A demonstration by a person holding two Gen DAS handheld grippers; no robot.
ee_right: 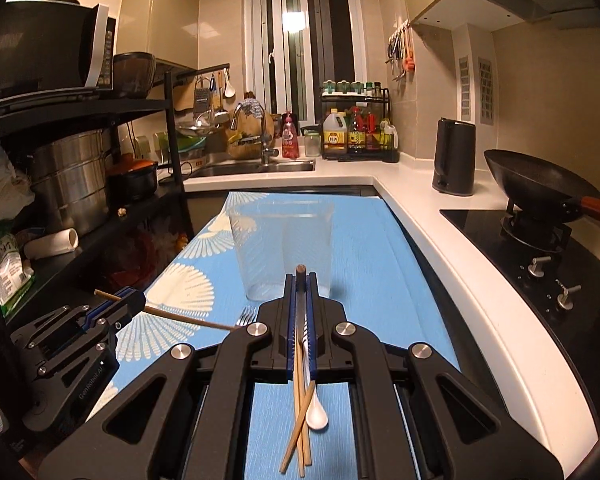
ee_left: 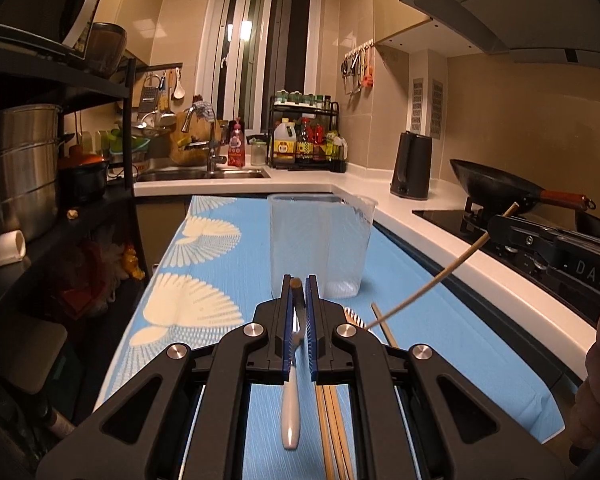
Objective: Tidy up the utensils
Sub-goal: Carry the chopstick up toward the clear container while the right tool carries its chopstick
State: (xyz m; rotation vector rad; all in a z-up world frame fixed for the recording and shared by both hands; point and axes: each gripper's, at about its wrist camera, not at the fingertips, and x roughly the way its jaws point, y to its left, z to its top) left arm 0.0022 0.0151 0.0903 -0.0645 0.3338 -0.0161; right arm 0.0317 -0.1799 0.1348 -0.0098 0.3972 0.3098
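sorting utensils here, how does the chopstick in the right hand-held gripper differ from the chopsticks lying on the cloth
The held chopstick is one stick, clamped near its top in the right hand-held gripper and slanting; the loose chopsticks are several, lying flat and crossed on the blue cloth. Both are thin pale wood.

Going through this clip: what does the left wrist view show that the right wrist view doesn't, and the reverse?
Only the left wrist view shows the right hand-held gripper from outside, shut on a chopstick, and the person's hand. Only the right wrist view shows the left hand-held gripper from outside, shut on a second chopstick, plus the white spoon's bowl and the stove knobs. Both show the clear cup, blue cloth, wok and kettle.
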